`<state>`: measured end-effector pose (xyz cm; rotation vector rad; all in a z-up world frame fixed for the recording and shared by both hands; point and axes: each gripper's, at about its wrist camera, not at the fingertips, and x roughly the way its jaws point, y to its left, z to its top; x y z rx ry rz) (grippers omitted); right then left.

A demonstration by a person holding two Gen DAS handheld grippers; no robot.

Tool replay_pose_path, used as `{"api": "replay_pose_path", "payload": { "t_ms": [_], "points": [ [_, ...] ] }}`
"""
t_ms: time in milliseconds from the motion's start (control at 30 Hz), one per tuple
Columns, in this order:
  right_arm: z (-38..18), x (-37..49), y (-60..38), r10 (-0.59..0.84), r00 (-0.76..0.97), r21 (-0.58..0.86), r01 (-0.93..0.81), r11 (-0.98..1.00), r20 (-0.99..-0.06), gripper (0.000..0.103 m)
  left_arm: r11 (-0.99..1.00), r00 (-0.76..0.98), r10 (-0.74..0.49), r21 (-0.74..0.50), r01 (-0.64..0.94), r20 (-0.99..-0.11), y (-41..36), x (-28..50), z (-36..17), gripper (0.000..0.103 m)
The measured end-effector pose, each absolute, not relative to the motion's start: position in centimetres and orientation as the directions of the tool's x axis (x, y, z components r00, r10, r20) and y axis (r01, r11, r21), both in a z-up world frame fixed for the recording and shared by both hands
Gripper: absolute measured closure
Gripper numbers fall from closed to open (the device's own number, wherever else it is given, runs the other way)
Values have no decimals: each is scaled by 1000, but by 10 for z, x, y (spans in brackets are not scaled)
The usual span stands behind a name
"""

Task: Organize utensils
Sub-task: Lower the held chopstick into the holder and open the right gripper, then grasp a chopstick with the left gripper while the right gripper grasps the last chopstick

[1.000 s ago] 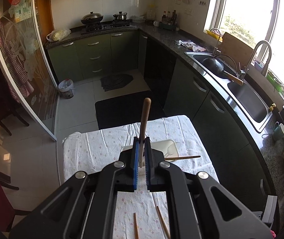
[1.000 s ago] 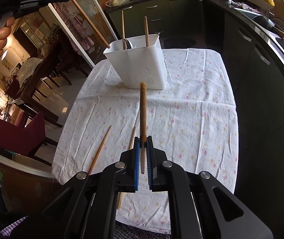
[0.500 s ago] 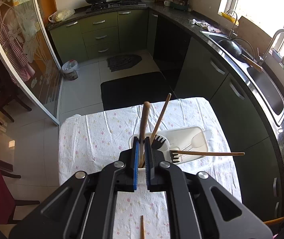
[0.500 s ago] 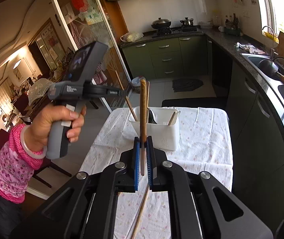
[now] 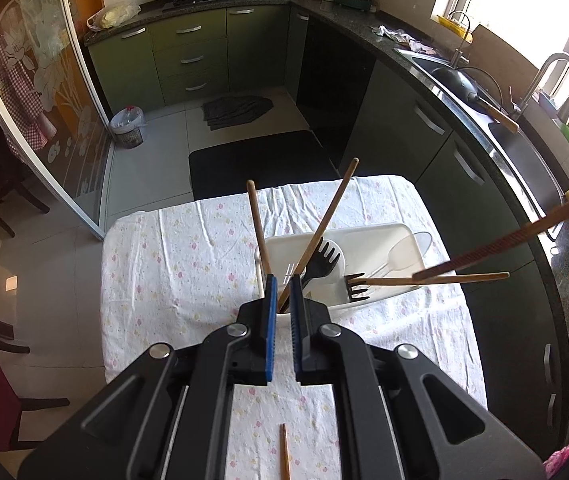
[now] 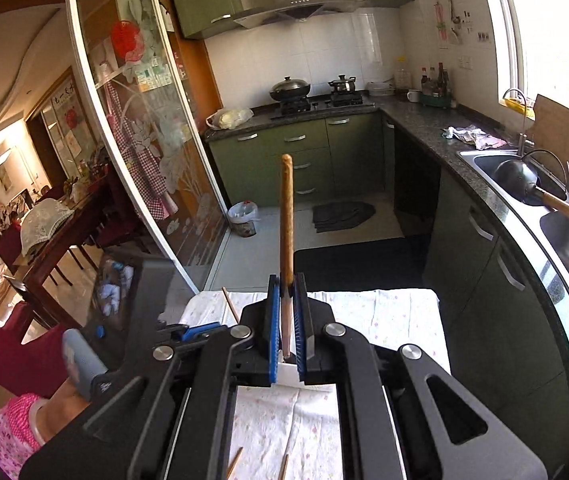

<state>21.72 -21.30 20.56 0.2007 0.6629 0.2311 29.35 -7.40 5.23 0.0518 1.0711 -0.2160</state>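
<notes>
In the left wrist view my left gripper [image 5: 280, 280] is open and empty, just above the near rim of the white utensil holder [image 5: 368, 236]. A wooden chopstick [image 5: 258, 228] stands in the holder beside a second chopstick [image 5: 324, 220], a black fork [image 5: 320, 260], a wooden-handled fork [image 5: 424, 279] and a clear spoon [image 5: 404, 252]. My right gripper [image 6: 286, 280] is shut on a wooden chopstick [image 6: 286, 216] that points up. That chopstick also enters the left wrist view [image 5: 524, 236] from the right, over the holder.
The table has a white flowered cloth [image 5: 172, 264]. Loose chopsticks lie on it near the front [image 5: 283, 456] [image 6: 236, 460]. Dark green cabinets and a sink counter [image 5: 496, 128] run along the right. A glass sliding door [image 6: 144, 152] stands at the left.
My left gripper opened and let go of its chopstick, which now stands in the holder. My right gripper carried its chopstick up and over towards the holder.
</notes>
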Motion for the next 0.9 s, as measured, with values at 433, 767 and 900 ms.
{"api": "replay_pose_path", "payload": {
  "t_ms": [433, 767, 900],
  "points": [
    [93, 279, -189, 206, 657, 197, -89, 976, -725, 95, 947, 375, -181, -57, 317, -909, -79, 222, 29, 93],
    [104, 234, -190, 224, 685, 201, -114, 973, -693, 70, 943, 263, -142, -50, 330, -954, -77, 187, -14, 75],
    [116, 182, -200, 282, 685, 232, -167, 958, -672, 66, 949, 181, -91, -31, 314, -979, -73, 170, -45, 75]
  ]
}}
